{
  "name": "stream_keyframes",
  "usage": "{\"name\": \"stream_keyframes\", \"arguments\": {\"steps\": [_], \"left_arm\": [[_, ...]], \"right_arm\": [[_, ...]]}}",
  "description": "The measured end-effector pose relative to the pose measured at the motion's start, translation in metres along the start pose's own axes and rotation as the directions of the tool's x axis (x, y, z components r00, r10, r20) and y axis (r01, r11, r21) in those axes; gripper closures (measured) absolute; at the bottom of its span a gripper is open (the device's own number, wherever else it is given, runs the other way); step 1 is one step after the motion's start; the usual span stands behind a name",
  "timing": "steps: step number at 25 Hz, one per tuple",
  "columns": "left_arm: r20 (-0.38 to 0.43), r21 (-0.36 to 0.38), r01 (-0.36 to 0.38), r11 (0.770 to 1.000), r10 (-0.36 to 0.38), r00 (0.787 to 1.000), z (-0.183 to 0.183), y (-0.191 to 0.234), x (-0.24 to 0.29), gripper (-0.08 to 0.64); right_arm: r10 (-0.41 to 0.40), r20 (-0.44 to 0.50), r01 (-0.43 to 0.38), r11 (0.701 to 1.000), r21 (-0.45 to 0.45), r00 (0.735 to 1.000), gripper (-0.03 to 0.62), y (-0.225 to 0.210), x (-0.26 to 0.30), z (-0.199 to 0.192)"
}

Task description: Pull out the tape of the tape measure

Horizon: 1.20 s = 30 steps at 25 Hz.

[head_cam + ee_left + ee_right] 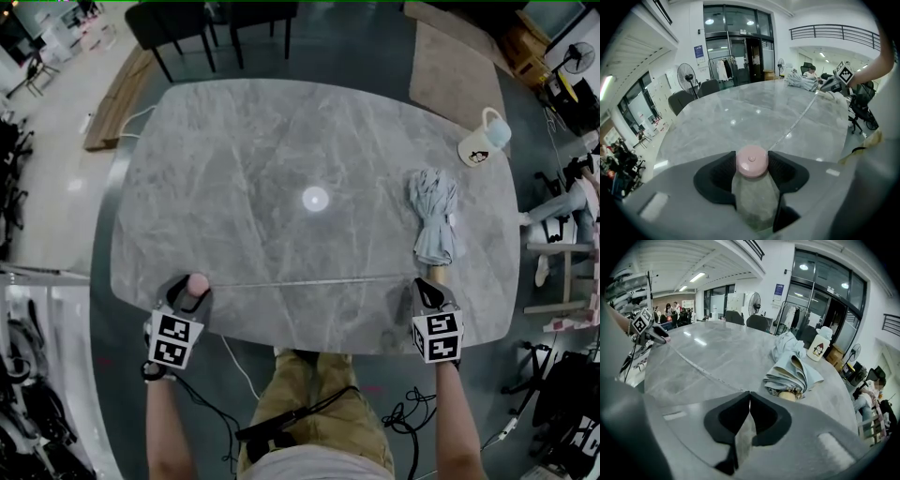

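A round pink tape measure [198,281] sits between the jaws of my left gripper [190,292], which is shut on its case at the table's near left edge. In the left gripper view the pink case [751,161] fills the gap between the black pads. Its thin tape [314,281] runs taut along the near edge of the table to my right gripper [429,292]. There the right gripper [749,393] is shut, and the tape [698,367] ends at its tips. Each gripper shows in the other's view: the right gripper [832,84] and the left gripper [658,336].
A folded pale blue umbrella [434,217] lies on the grey marble table [281,141] just beyond my right gripper. A white penguin mug [483,139] stands at the far right corner. Chairs [178,28] stand behind the table, and cables lie on the floor near my legs.
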<state>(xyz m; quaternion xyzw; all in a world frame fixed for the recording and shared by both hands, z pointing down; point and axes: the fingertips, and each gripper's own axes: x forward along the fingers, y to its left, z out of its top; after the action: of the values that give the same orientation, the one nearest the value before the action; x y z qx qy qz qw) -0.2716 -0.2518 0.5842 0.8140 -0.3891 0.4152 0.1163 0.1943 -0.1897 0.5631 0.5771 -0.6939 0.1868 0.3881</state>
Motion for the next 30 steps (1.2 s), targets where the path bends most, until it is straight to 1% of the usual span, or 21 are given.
{"name": "stream_keyframes", "arguments": {"steps": [4,8,9,10,14,16,19,20,22,23,26,28,30], "left_arm": [[0.009,-0.011,-0.007,1.0,0.007,1.0,0.0,-0.001,0.001,0.327],[0.009,-0.02,-0.014,1.0,0.014,1.0,0.0,-0.001,0.0,0.327],[0.007,-0.022,-0.008,1.0,0.008,1.0,0.0,-0.002,-0.001,0.33],[0.005,-0.023,0.0,1.0,0.0,1.0,0.0,-0.004,-0.001,0.328],[0.011,-0.042,0.022,0.999,-0.022,1.0,0.002,-0.009,-0.003,0.284],[0.02,-0.057,0.024,0.998,-0.023,1.0,0.003,-0.01,-0.005,0.277],[0.032,-0.082,0.002,0.997,0.001,0.999,0.006,-0.009,-0.012,0.272],[0.042,-0.1,-0.006,0.995,0.01,0.999,0.008,-0.008,-0.017,0.273],[0.083,-0.145,-0.019,0.989,0.031,0.996,0.017,-0.006,-0.027,0.35],[0.108,-0.163,-0.028,0.986,0.046,0.993,0.022,-0.004,-0.032,0.381],[0.171,-0.201,-0.069,0.977,0.104,0.98,0.037,-0.002,-0.047,0.476],[0.2,-0.222,-0.1,0.97,0.146,0.969,0.048,-0.003,-0.056,0.537],[0.223,-0.233,-0.12,0.965,0.173,0.959,0.059,-0.006,-0.066,0.548]], "right_arm": [[-0.002,-0.032,0.001,1.0,-0.032,0.999,0.584,0.001,0.005,-0.007],[0.006,-0.042,-0.007,1.0,-0.022,0.999,0.581,0.003,0.008,-0.009],[0.01,-0.043,-0.011,1.0,-0.017,0.999,0.569,0.004,0.008,-0.01],[0.013,-0.043,-0.013,1.0,-0.011,0.999,0.543,0.004,0.008,-0.01],[0.013,-0.032,-0.013,1.0,0.018,0.999,0.496,0.003,0.008,-0.009],[0.014,-0.022,-0.013,0.999,0.032,1.0,0.48,0.002,0.006,-0.008],[0.025,0.012,-0.025,0.998,0.052,1.0,0.482,0.001,0.001,-0.001],[0.032,0.03,-0.034,0.998,0.056,0.999,0.5,0.002,-0.002,0.003],[0.043,0.069,-0.047,0.997,0.057,0.997,0.525,0.004,-0.008,0.013],[0.045,0.087,-0.05,0.997,0.053,0.995,0.548,0.005,-0.012,0.018],[0.058,0.141,-0.062,0.998,0.03,0.988,0.6,0.009,-0.022,0.035],[0.072,0.177,-0.076,0.997,0.015,0.981,0.6,0.012,-0.028,0.048],[0.085,0.213,-0.088,0.996,0.004,0.973,0.597,0.015,-0.036,0.06]]}}
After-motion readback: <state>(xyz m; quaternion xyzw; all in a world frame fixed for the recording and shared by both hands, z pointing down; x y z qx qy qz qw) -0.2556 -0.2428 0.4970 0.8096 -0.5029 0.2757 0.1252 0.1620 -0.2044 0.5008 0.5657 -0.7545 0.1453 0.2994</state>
